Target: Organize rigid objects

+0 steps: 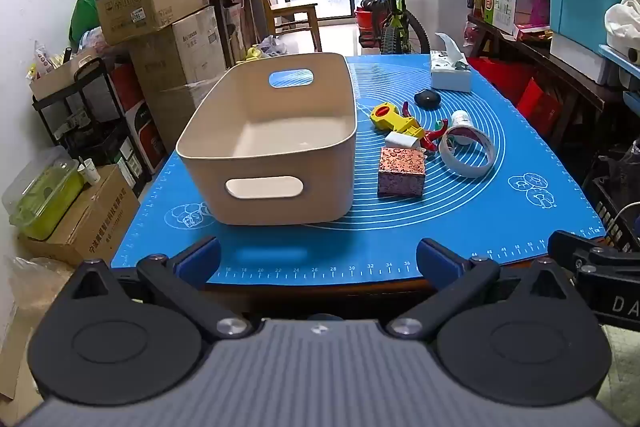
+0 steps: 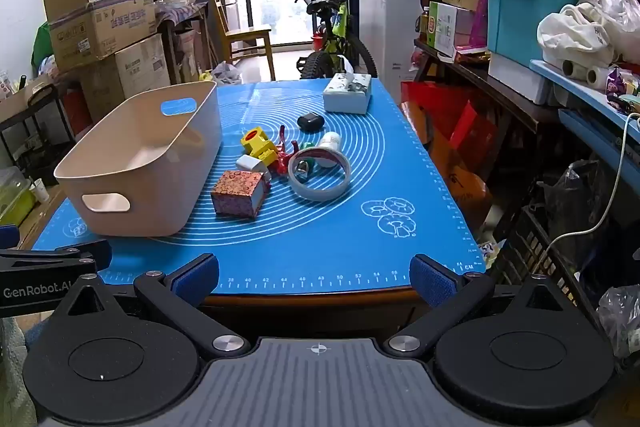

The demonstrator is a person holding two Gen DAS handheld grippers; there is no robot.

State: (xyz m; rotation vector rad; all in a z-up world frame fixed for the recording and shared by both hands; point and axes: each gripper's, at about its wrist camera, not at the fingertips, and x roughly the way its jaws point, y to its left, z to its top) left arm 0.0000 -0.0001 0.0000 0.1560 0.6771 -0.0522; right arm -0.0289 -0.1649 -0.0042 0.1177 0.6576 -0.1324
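Note:
An empty beige bin (image 1: 224, 151) (image 2: 120, 167) with handle cut-outs stands on the left of the blue mat (image 1: 480, 219) (image 2: 320, 239). Right of it lie a patterned box (image 1: 401, 171) (image 2: 237, 193), a white tape ring (image 1: 466, 154) (image 2: 319, 176), a yellow toy (image 1: 394, 118) (image 2: 258, 145), a red piece (image 1: 434, 135) (image 2: 285, 155), a white bottle (image 1: 463, 126) (image 2: 330, 147) and a black case (image 1: 427, 99) (image 2: 311, 121). My left gripper (image 1: 318, 259) and right gripper (image 2: 314, 277) are open and empty at the mat's near edge, well short of the objects.
A tissue box (image 1: 450, 74) (image 2: 347, 91) sits at the mat's far end. Cardboard boxes (image 1: 160, 27) stack left of the table, shelves with a blue crate (image 2: 520, 19) stand right, and a bicycle (image 2: 332, 39) stands behind.

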